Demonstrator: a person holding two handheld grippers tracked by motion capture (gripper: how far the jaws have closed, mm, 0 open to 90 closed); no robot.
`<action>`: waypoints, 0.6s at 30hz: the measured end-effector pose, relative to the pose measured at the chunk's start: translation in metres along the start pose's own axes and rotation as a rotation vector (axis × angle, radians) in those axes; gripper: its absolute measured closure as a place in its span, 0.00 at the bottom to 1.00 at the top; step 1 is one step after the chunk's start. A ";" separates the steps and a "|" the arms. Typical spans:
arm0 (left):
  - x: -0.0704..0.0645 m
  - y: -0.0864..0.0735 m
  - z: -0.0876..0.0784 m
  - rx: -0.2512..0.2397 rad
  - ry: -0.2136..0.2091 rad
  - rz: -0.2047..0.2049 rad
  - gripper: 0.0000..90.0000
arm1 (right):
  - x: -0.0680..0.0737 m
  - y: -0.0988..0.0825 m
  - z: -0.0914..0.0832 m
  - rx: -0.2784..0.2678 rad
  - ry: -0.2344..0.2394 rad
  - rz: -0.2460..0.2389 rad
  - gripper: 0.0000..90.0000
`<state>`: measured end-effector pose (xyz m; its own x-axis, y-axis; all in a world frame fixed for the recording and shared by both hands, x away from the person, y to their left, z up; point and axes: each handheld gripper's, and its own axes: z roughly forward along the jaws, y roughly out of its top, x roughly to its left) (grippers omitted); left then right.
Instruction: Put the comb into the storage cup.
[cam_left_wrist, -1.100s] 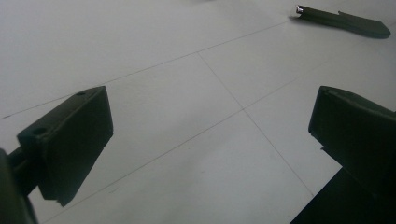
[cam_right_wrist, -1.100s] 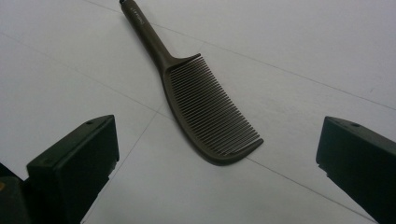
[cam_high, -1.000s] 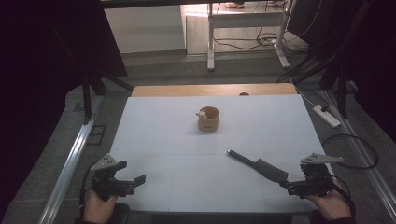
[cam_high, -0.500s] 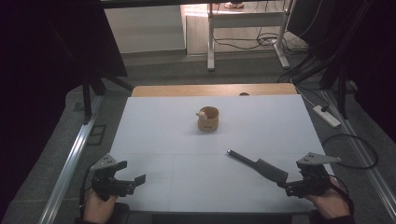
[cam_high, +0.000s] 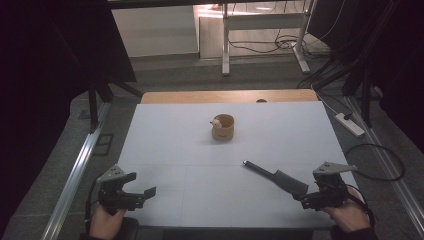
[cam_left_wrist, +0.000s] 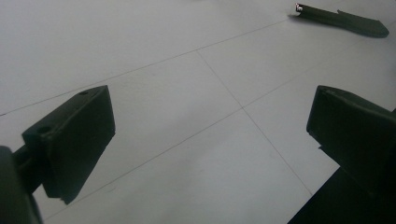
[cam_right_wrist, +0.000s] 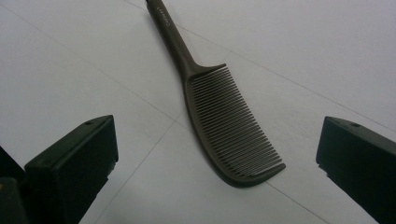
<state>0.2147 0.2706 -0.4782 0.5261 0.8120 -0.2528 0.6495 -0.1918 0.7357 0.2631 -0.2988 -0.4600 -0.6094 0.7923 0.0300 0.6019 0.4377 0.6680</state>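
A dark comb (cam_high: 277, 177) lies flat on the white table (cam_high: 175, 140), handle toward the middle, toothed end toward the near right. In the right gripper view the comb (cam_right_wrist: 219, 112) lies just ahead, between the wide-apart jaws. My right gripper (cam_high: 305, 201) is open, low over the table right behind the comb's toothed end. A small tan cup (cam_high: 223, 127) with a pale figure on its rim stands at the table's centre. My left gripper (cam_high: 144, 196) is open at the near left, holding nothing; its view shows the comb (cam_left_wrist: 343, 21) far off.
A wooden strip (cam_high: 230, 96) borders the table's far edge. A power strip (cam_high: 348, 124) and cables lie on the floor to the right. A metal rail (cam_high: 75, 175) runs along the left side. Desk legs (cam_high: 226, 40) stand beyond.
My right gripper has crept slightly left toward the comb's toothed end. The left gripper, cup and comb have stayed put.
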 end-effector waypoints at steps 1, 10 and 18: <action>0.000 0.000 0.000 0.000 0.000 0.000 0.02 | 0.000 0.001 0.001 0.000 0.002 0.002 0.00; 0.000 0.000 0.000 0.002 0.000 -0.002 0.02 | 0.003 0.008 0.005 -0.002 0.024 -0.015 0.00; 0.001 0.000 0.000 0.002 -0.001 -0.005 0.02 | 0.007 0.015 0.011 0.004 0.047 -0.028 0.00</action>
<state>0.2152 0.2709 -0.4785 0.5238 0.8121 -0.2573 0.6531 -0.1888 0.7334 0.2732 -0.2817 -0.4582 -0.6496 0.7589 0.0459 0.5860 0.4614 0.6661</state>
